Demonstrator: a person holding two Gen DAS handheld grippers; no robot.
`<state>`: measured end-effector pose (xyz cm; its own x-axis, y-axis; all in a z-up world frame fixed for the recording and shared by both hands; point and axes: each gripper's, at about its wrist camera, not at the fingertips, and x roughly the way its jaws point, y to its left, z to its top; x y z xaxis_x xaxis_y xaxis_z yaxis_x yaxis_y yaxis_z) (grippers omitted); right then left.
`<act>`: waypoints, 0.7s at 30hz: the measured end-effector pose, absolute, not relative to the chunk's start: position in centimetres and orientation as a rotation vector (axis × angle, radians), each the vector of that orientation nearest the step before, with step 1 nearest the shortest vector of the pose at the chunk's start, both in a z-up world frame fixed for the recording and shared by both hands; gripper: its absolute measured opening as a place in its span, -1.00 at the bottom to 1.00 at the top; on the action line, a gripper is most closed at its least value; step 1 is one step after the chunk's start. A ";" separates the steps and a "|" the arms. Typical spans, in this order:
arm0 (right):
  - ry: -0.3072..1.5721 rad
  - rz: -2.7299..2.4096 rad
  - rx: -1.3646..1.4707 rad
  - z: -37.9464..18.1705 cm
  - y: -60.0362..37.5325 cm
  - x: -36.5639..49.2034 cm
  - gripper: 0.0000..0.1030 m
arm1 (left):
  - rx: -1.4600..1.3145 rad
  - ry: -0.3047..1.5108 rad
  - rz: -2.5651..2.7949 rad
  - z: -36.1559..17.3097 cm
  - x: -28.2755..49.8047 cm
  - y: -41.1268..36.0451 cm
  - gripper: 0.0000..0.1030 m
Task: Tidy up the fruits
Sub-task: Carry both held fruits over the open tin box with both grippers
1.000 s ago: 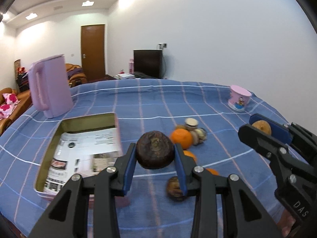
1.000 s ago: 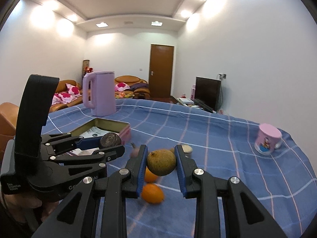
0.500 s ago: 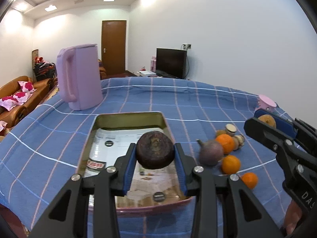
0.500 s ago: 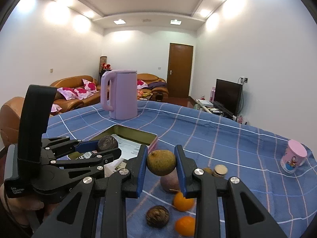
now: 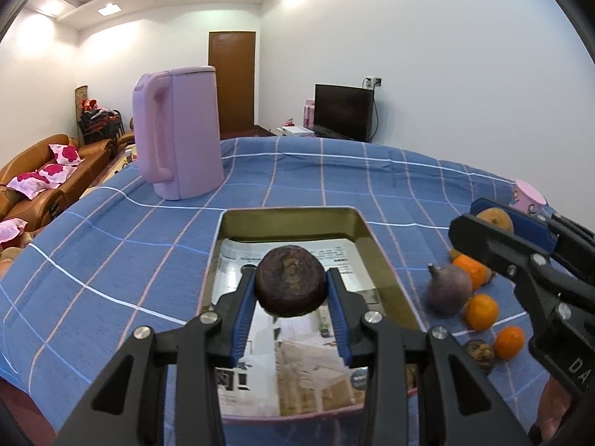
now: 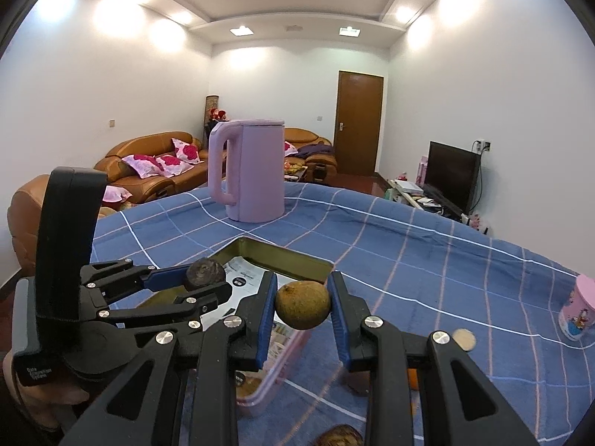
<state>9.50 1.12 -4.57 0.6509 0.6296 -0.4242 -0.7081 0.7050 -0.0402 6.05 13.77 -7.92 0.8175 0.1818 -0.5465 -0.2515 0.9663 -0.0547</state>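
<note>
Two hand-held grippers hang over a table spread with a blue checked cloth (image 5: 319, 171); each carries a piece of fruit. The left gripper (image 5: 291, 290) has its blue-padded jaws clamped on a dark brown round fruit (image 5: 291, 286), held in the air above the near half of a shallow rectangular tin (image 5: 286, 215) whose floor is lined with printed paper (image 5: 297, 353); the fruit is clear of the lining. The right gripper (image 6: 302, 306) has its jaws clamped on a greenish-brown round fruit (image 6: 302, 304), held just over the tin's right-hand rim in the right wrist view; in the left wrist view the same gripper reaches in from the right edge, above the loose fruit.

On the cloth just to the right of the tin lies the rest of the fruit, in a loose cluster: a purplish fruit with a stem (image 5: 448, 290), closest to the tin; three oranges (image 5: 482, 311) beside and behind it; a small dark wrinkled fruit (image 5: 479, 353) nearest the camera. A pale disc-shaped item (image 6: 464, 340) lies on the cloth further right; what it is I cannot tell.

A tall pink kettle (image 5: 178, 132) stands upright on the cloth beyond the tin, well apart from it; a pink printed cup (image 6: 578, 308) stands near the table's far right edge. Part of a hand (image 6: 44, 390) shows under the left gripper's body.
</note>
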 end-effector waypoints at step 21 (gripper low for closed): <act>0.506 0.796 -0.215 -7.4 5.6 12.7 -0.42 | -0.089 0.626 0.285 -8.8 7.8 16.8 -0.25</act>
<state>12.71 5.62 -7.37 0.5884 0.6273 -0.5101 -0.7281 0.6854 0.0030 7.80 16.84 -8.76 0.7726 0.2363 -0.5893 -0.2898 0.9571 0.0038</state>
